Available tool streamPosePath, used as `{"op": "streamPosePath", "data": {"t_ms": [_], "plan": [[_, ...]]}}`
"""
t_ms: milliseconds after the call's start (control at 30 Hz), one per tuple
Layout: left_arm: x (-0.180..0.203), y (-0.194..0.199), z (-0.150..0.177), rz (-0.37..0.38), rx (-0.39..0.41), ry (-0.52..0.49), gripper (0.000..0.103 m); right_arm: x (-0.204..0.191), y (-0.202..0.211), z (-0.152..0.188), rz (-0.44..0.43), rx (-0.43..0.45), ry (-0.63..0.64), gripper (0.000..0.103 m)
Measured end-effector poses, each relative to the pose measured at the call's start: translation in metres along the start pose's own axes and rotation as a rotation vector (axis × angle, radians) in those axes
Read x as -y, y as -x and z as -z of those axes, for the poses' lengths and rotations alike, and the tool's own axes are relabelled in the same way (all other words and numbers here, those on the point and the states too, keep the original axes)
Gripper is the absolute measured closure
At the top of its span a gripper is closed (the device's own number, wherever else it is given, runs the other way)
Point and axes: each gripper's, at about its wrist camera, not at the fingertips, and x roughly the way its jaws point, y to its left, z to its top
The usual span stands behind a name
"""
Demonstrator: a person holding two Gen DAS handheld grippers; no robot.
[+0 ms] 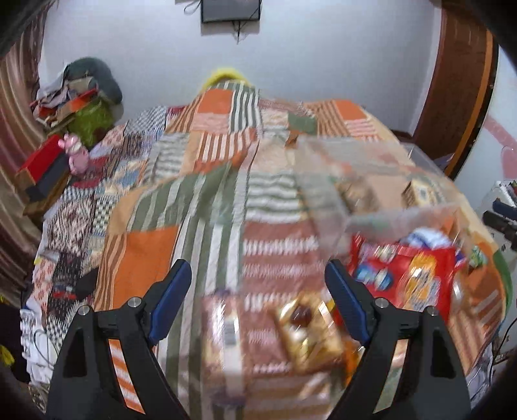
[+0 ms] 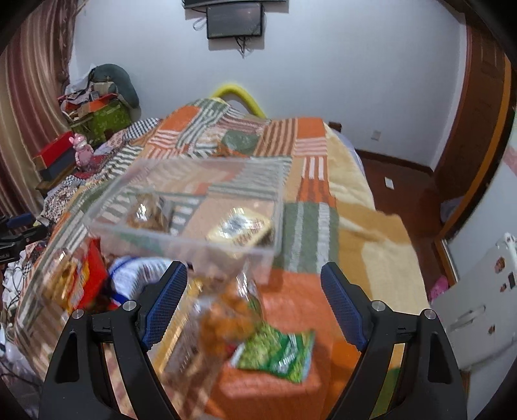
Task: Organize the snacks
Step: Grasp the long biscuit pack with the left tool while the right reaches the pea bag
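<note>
Snack packets lie on a patchwork bedspread. In the right wrist view a clear plastic bin (image 2: pixel 181 232) stands on the bed with two packets inside, one gold and white (image 2: pixel 239 227). In front of it lie a green packet (image 2: pixel 278 350), a clear bag of brown snacks (image 2: pixel 226 316), a red packet (image 2: pixel 77 278) and a blue-white packet (image 2: pixel 135 271). My right gripper (image 2: pixel 253 303) is open above the brown snack bag, holding nothing. My left gripper (image 1: pixel 258 300) is open over a brown packet (image 1: pixel 226 329) and a gold packet (image 1: pixel 307 326). The red packet (image 1: pixel 404 274) lies to its right.
The bed fills the middle of both views. A cluttered stack of boxes (image 2: pixel 97 113) and a pink toy (image 2: pixel 82 150) sit at the far left. A wooden door (image 2: pixel 481 106) and a white appliance (image 2: pixel 478 310) are on the right. A screen (image 2: pixel 234 21) hangs on the wall.
</note>
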Motion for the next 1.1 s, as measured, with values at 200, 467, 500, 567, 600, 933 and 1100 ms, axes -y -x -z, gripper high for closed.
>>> {"op": "streamPosePath", "data": {"t_ms": [200,467,500,567,600,933,1100], "plan": [[-0.02,-0.022,0.032,-0.021,-0.088,0.044,0.018,0.016,-0.002,0.023,0.017,-0.058,-0.053,0.02],[-0.023,-0.045,0.059,-0.023,-0.137,0.054,0.032,0.031,-0.013,0.043,0.031,-0.127,-0.094,0.02],[-0.023,-0.048,0.06,-0.017,-0.143,0.053,0.037,0.032,-0.015,0.045,0.025,-0.139,-0.099,0.02],[-0.021,-0.053,0.063,-0.008,-0.153,0.057,0.045,0.032,-0.019,0.049,0.013,-0.16,-0.099,0.02],[-0.021,-0.055,0.063,-0.007,-0.157,0.057,0.051,0.031,-0.021,0.051,0.009,-0.167,-0.098,0.02],[-0.019,-0.052,0.065,0.001,-0.13,0.062,0.058,0.038,-0.031,0.06,0.001,-0.183,-0.126,0.033],[-0.022,-0.046,0.064,0.002,-0.116,0.087,0.058,0.037,-0.026,0.059,-0.025,-0.173,-0.112,0.078]]}}
